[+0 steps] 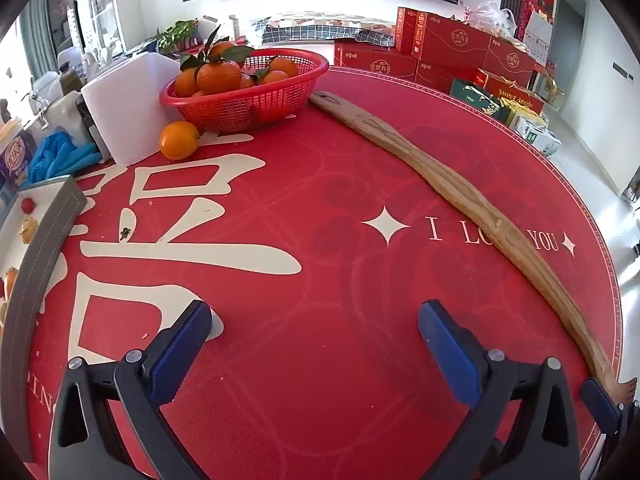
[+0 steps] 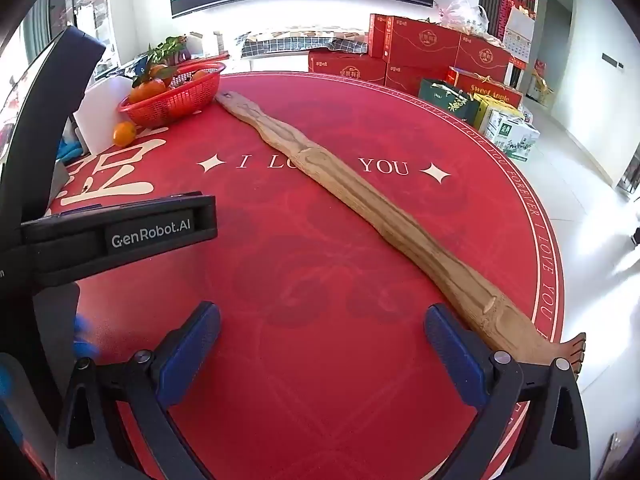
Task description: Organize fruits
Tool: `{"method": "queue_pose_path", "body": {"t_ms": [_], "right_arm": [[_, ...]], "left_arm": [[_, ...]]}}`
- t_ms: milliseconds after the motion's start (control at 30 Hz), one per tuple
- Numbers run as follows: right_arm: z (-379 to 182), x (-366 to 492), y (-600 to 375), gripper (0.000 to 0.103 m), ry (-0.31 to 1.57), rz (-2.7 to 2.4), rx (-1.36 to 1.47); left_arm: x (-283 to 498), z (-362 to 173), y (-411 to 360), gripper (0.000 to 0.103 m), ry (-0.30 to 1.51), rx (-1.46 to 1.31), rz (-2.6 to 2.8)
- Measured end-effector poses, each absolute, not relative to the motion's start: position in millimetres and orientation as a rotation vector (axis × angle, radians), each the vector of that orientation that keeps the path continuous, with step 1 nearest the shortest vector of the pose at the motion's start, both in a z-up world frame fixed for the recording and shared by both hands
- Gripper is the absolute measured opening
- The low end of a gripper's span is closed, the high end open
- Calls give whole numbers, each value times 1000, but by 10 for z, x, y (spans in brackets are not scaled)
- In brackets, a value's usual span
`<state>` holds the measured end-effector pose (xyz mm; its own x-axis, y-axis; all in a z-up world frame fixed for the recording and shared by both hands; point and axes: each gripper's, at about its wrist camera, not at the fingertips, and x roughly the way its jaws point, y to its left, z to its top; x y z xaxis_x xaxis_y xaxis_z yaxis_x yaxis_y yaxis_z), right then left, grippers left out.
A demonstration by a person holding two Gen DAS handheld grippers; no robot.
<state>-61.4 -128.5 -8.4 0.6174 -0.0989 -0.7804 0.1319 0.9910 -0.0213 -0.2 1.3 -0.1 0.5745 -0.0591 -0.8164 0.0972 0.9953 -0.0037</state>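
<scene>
Oranges [image 1: 218, 74] fill my red basket [image 1: 244, 106] at eleven o'clock on the table [image 1: 320, 200]; one loose orange [image 1: 179, 140] sits just beside it. My left gripper [image 1: 316, 320] and right gripper [image 2: 322, 322] hang wide open, empty.

A round table under a red printed cloth [image 1: 320, 240] carries a red plastic mesh basket [image 1: 248, 108] at its far edge, a loose orange [image 1: 179, 140] just beside that basket, and a long wavy wooden plank [image 2: 360, 208] along the right edge.

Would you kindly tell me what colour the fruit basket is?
The basket is red plastic mesh; the left wrist view shows it best.
</scene>
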Motion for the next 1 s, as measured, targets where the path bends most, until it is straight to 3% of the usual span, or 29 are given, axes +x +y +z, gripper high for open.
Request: {"method": "queue_pose_path", "body": {"t_ms": [1000], "right_arm": [[-61,-568,-1230,102,912,-164,54]], "left_arm": [[-2,-1,14,103,954,42,-92]]}}
